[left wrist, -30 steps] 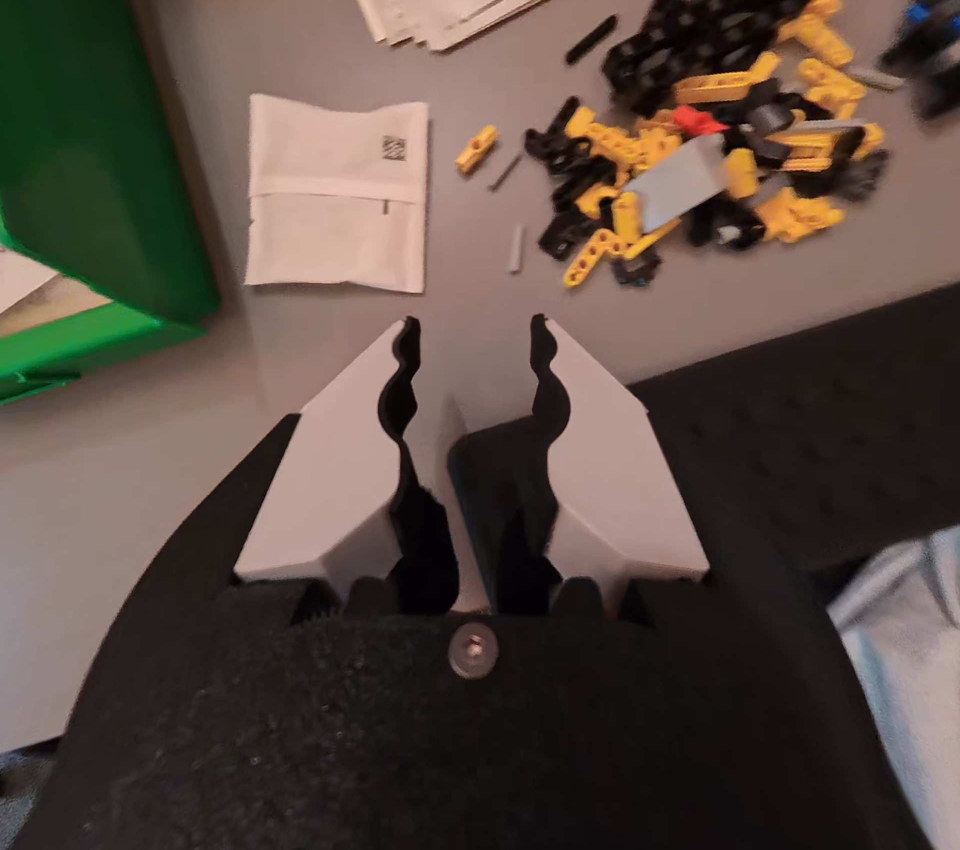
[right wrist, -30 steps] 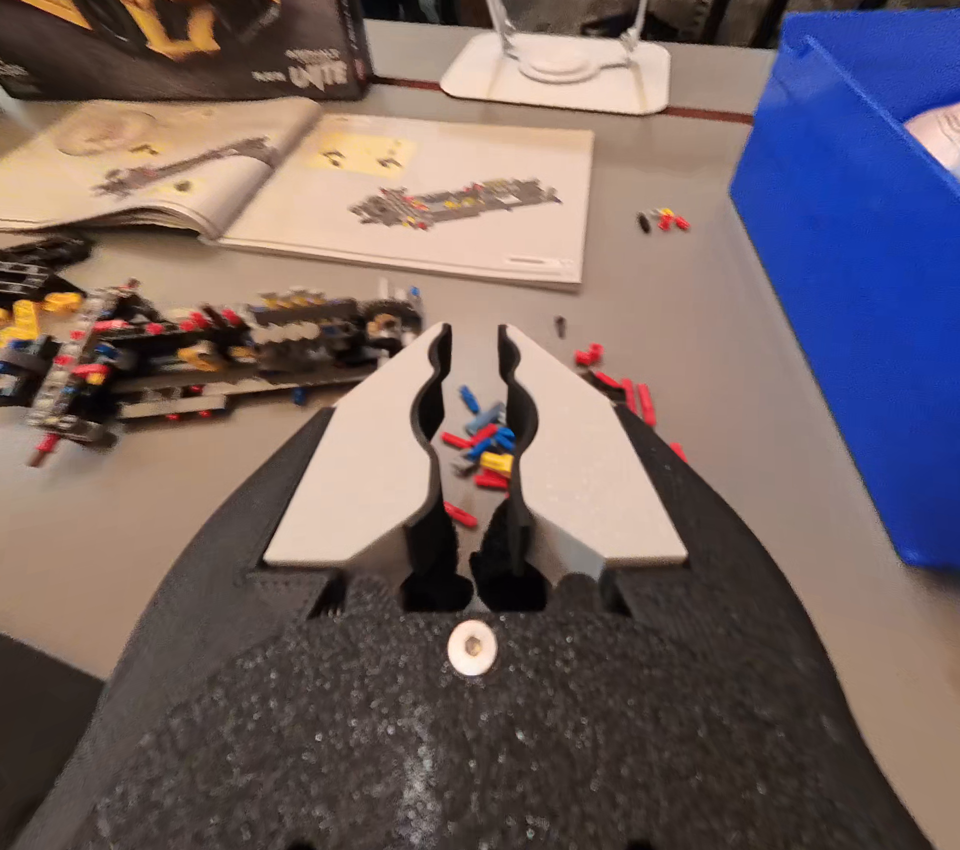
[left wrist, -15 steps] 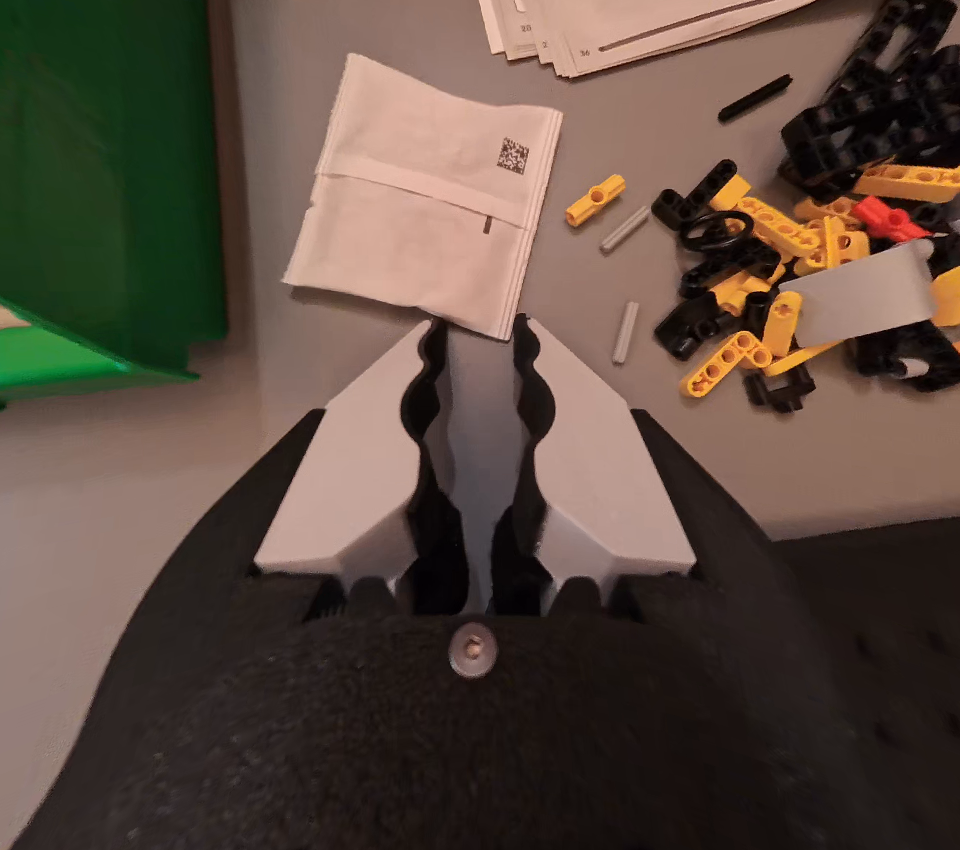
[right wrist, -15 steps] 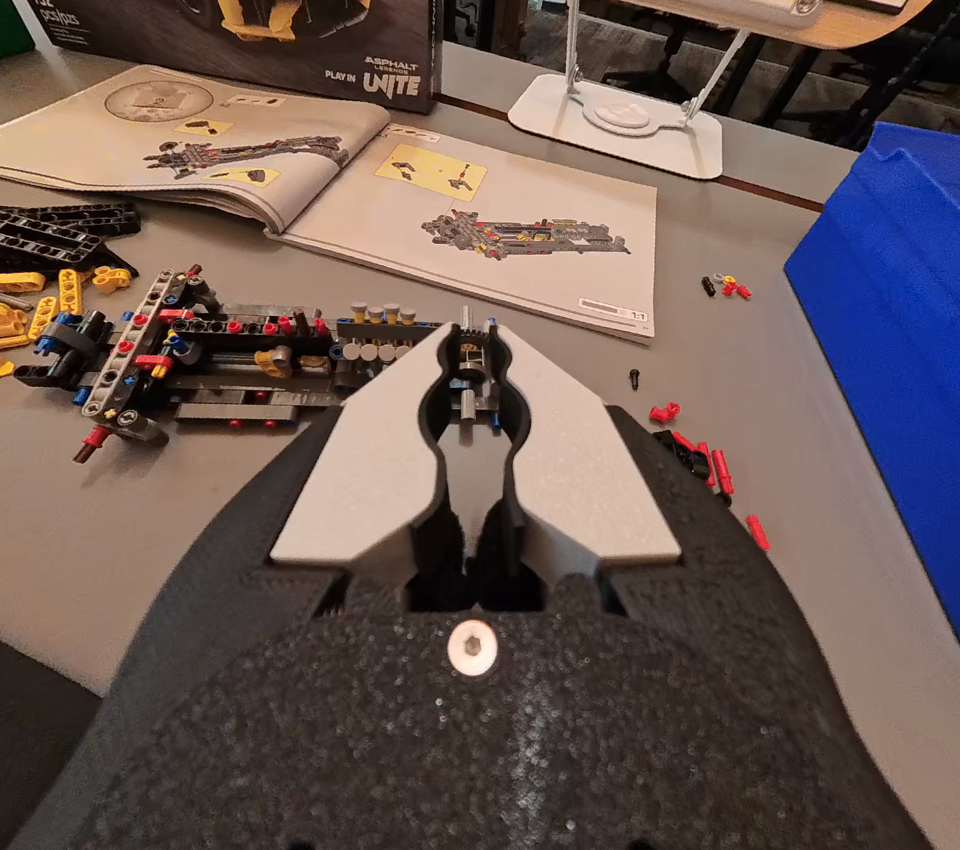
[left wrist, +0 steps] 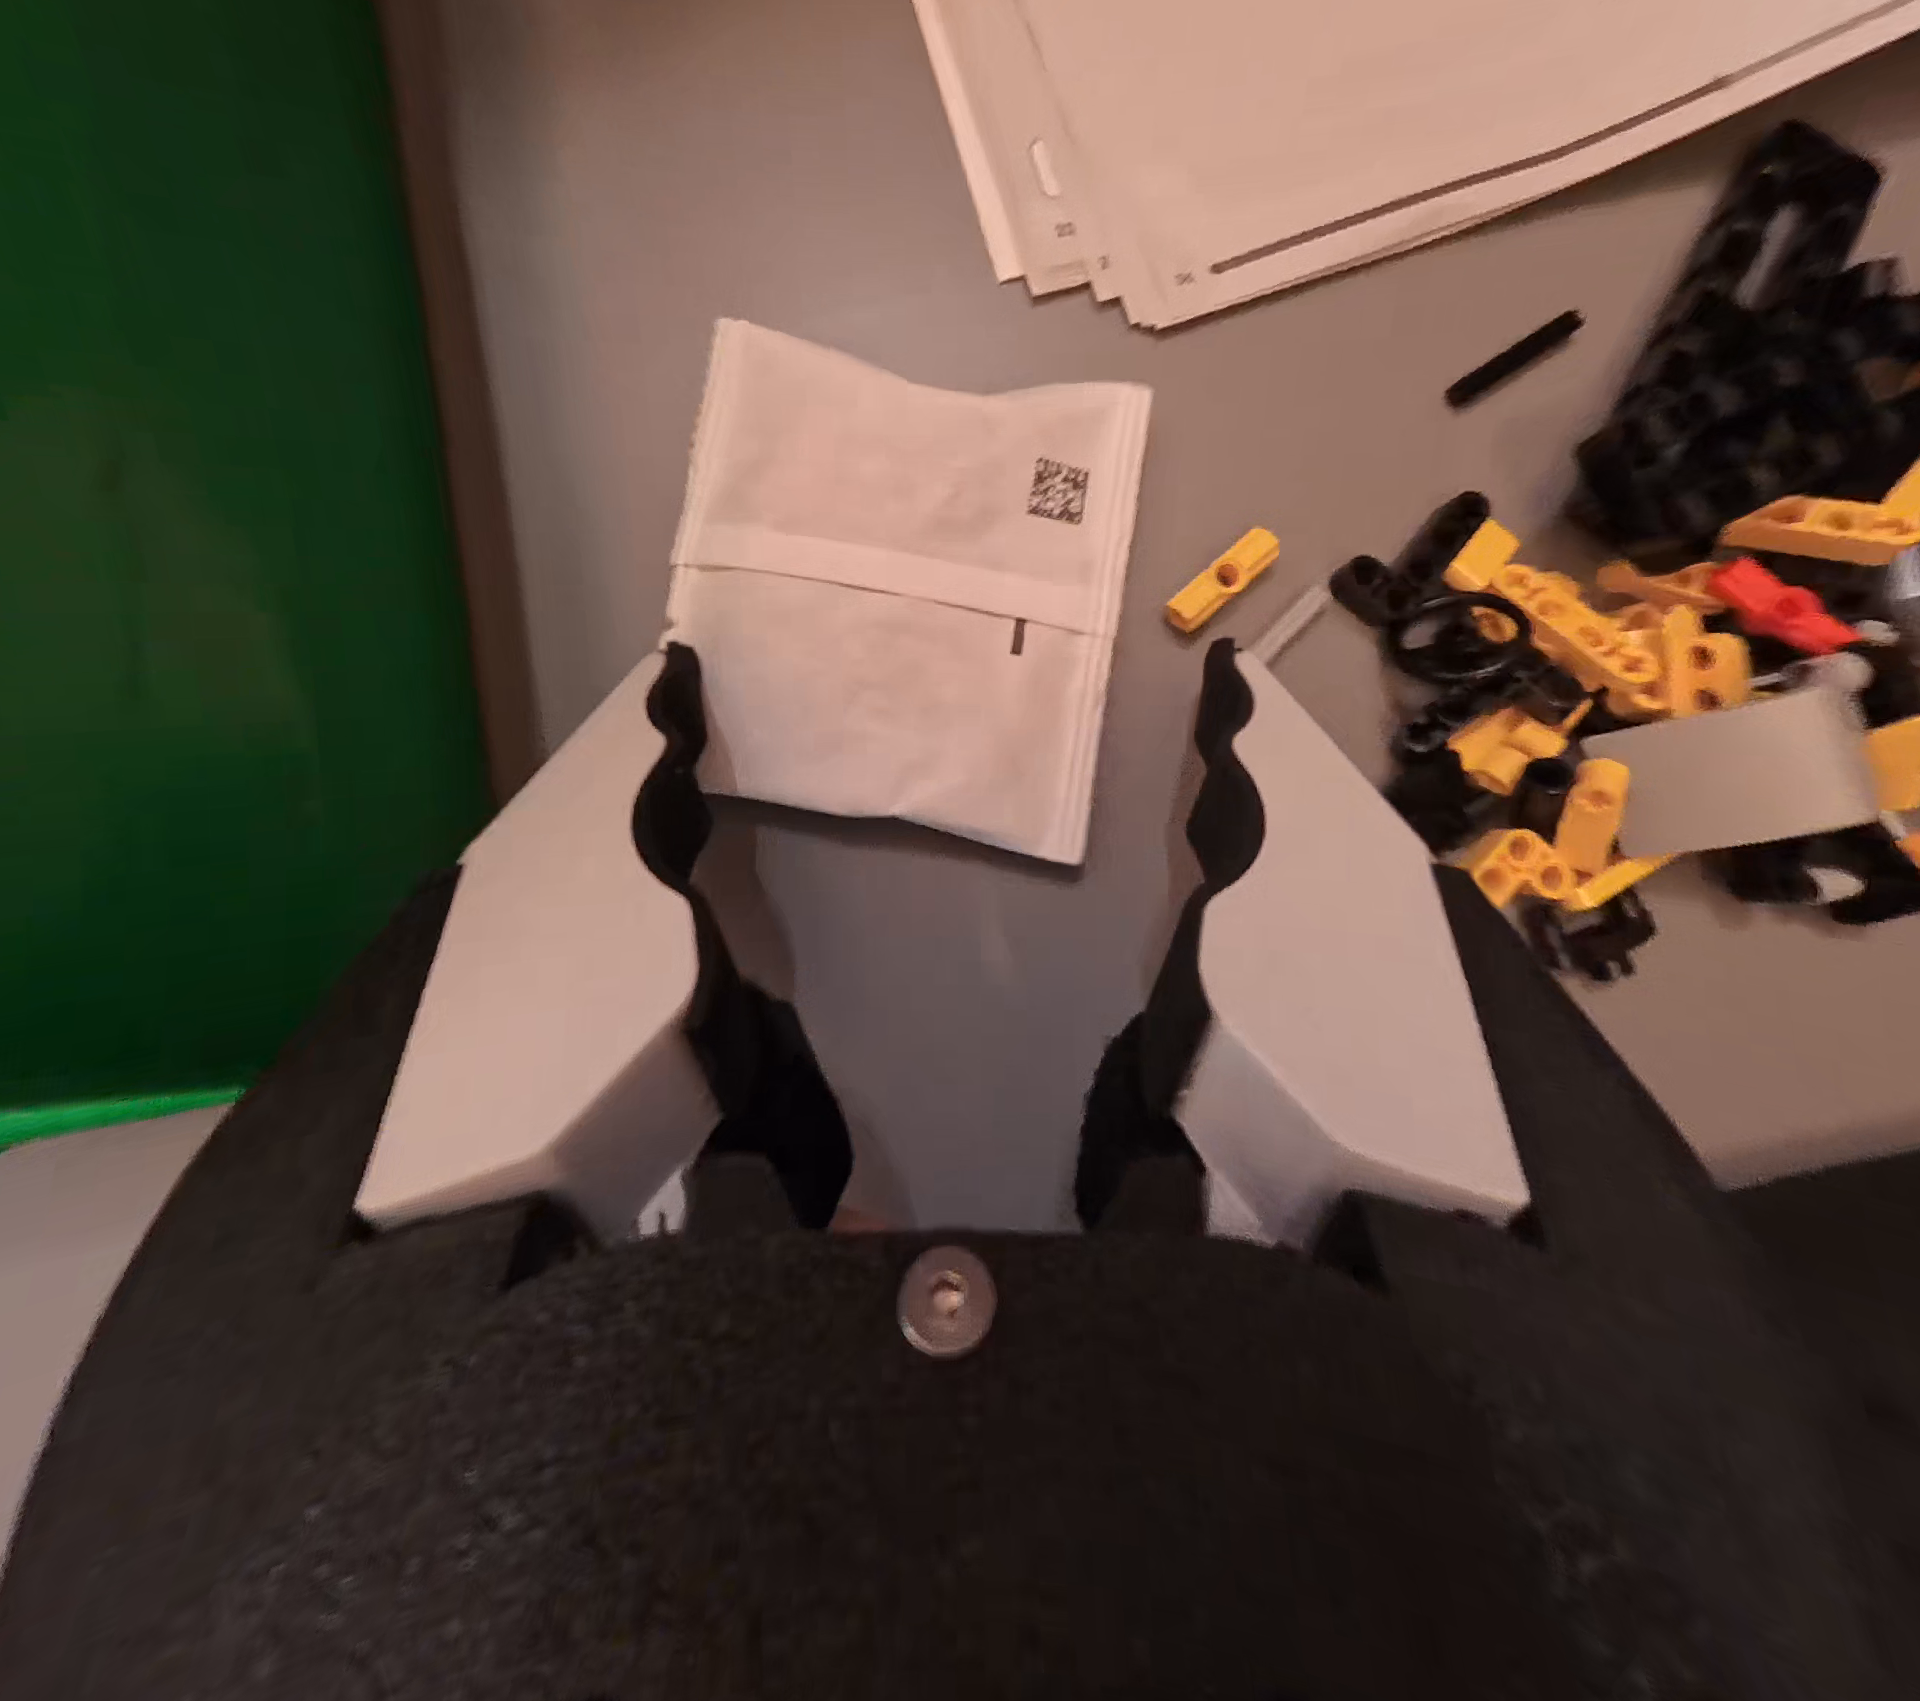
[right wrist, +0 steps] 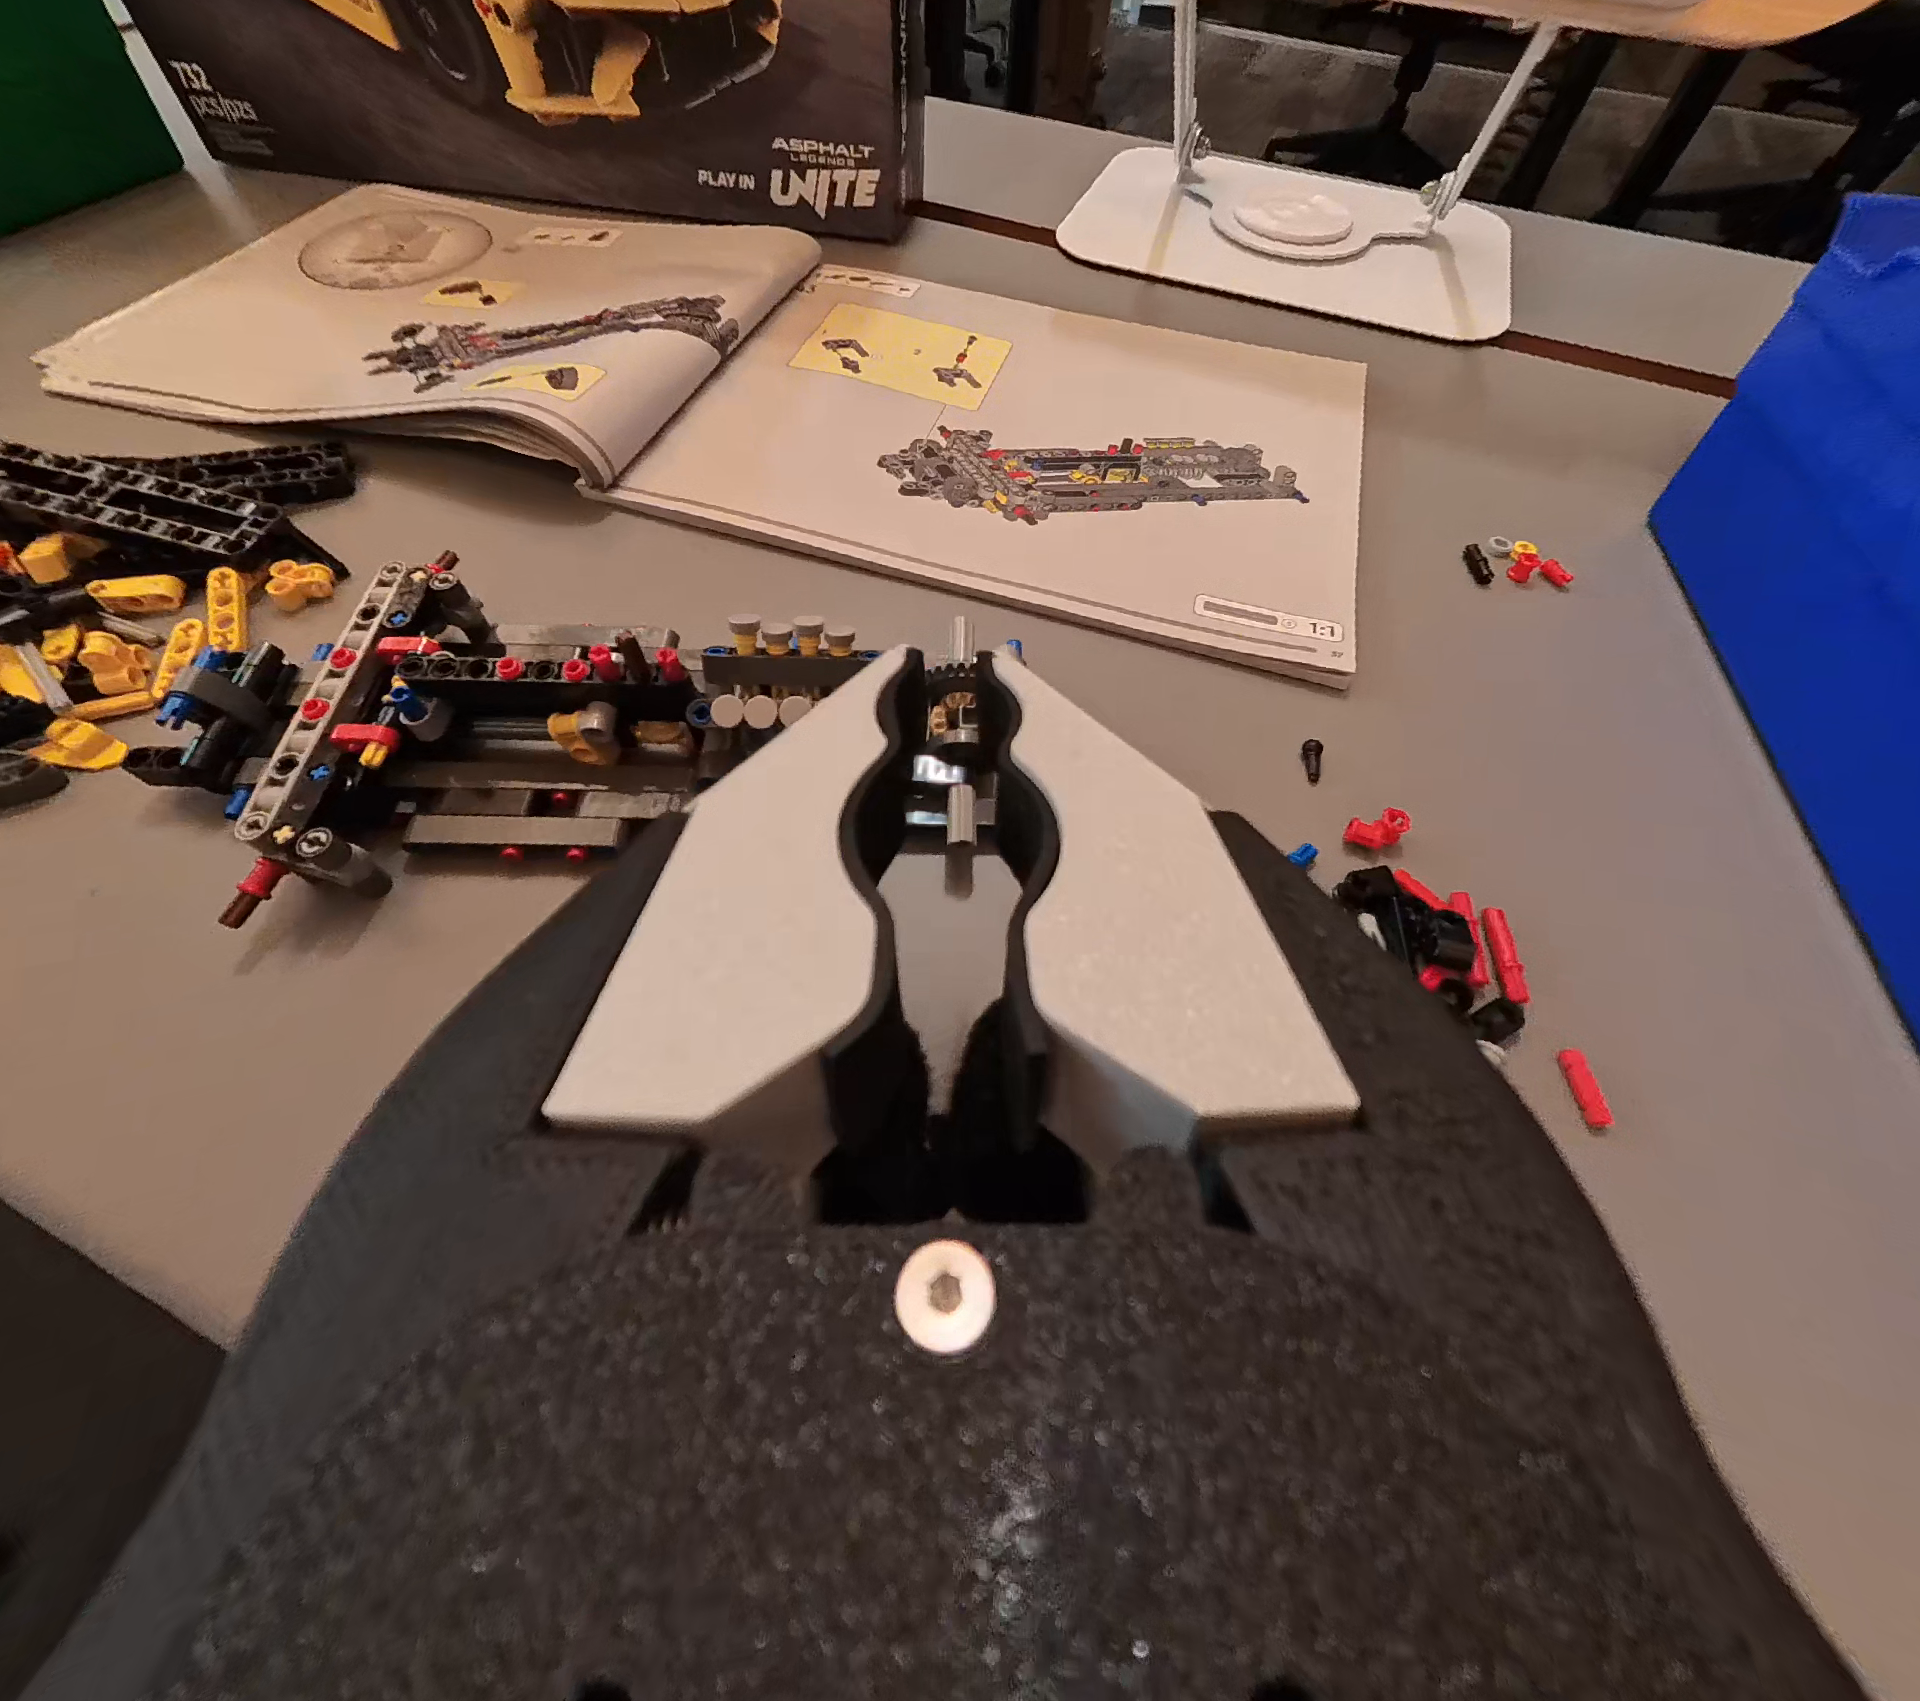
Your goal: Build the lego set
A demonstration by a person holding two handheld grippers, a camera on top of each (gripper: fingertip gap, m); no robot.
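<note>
Half-built chassis [right wrist: 499,737] lying flat on grey table [right wrist: 1455,768], just in front of open instruction booklet [right wrist: 935,425]. Right gripper [right wrist: 951,664] at chassis's right end, jaws narrow, closed around the gear-and-axle stub [right wrist: 961,778] there; looks like contact, cannot tell how firm. Long, light, rigid-ish plastic, but pinned joints likely to flex or pop if lifted from one end; better held by the thick black beams mid-length than by the thin axle, which may slide out. Loose red pins [right wrist: 1475,934] right of chassis, yellow and black beams [right wrist: 125,612] left of it; small, slick, likely to skitter. Left gripper [left wrist: 951,675] spread wide, empty, hovering over near edge of white paper bag [left wrist: 904,612], which sits left of that parts pile [left wrist: 1621,695] and beside green bin [left wrist: 208,404]. Bag thin, soft, crinkly, flat on table; pinching an edge or corner probably easiest. Cannot tell whether bag holds parts.
</note>
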